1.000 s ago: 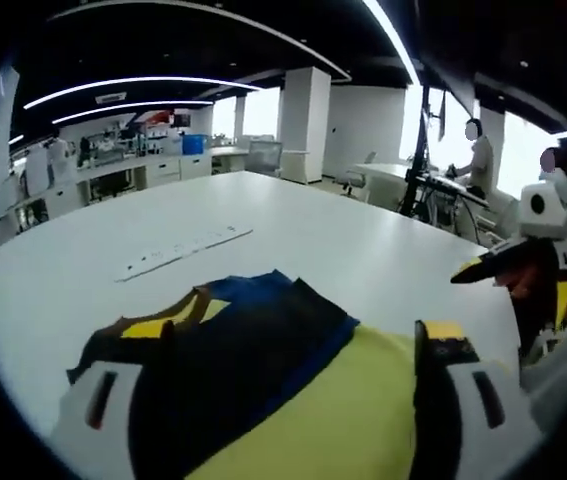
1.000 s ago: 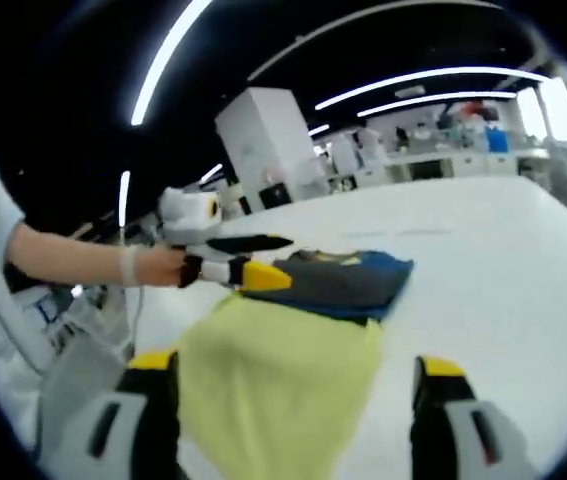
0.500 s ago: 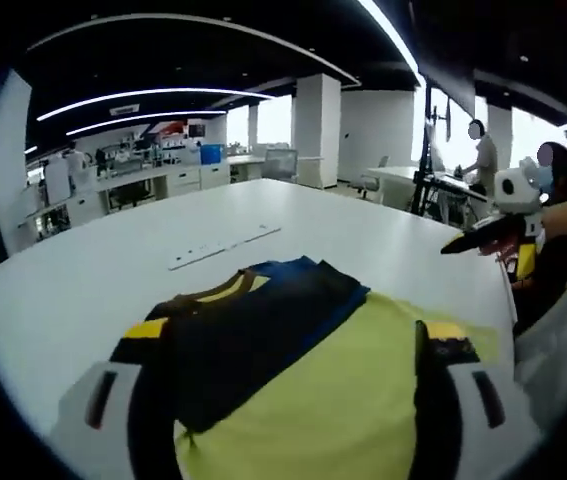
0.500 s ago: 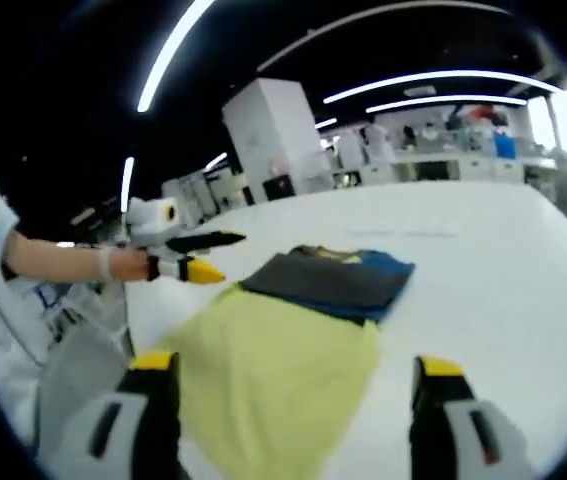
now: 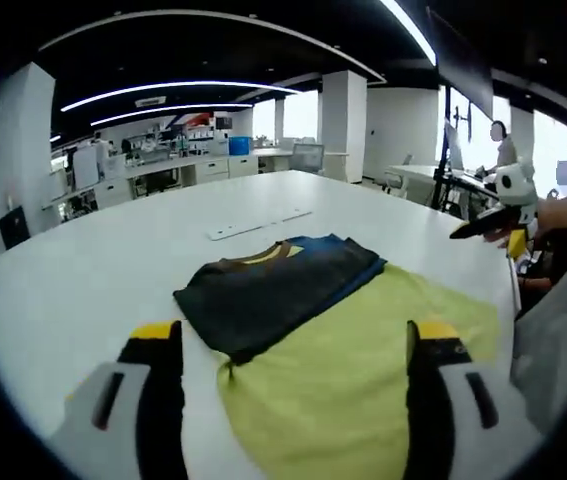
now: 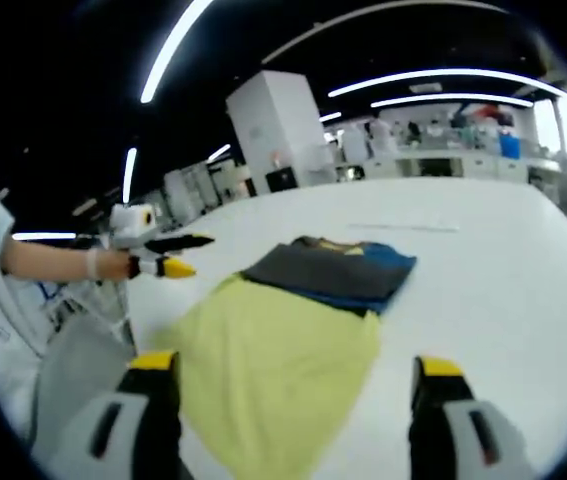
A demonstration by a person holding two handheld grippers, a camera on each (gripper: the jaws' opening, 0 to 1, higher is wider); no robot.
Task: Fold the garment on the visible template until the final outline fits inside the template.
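now both grippers have pulled back from the folded garment (image 5: 283,290) on the yellow template (image 5: 363,370); left gripper (image 5: 293,400) and right gripper (image 6: 293,420) hover released above the surface (image 5: 93,270).

An open-plan lab or office: long white benches crowded with equipment (image 5: 163,165), square white pillars (image 5: 343,125), curved ceiling light strips (image 5: 163,88).
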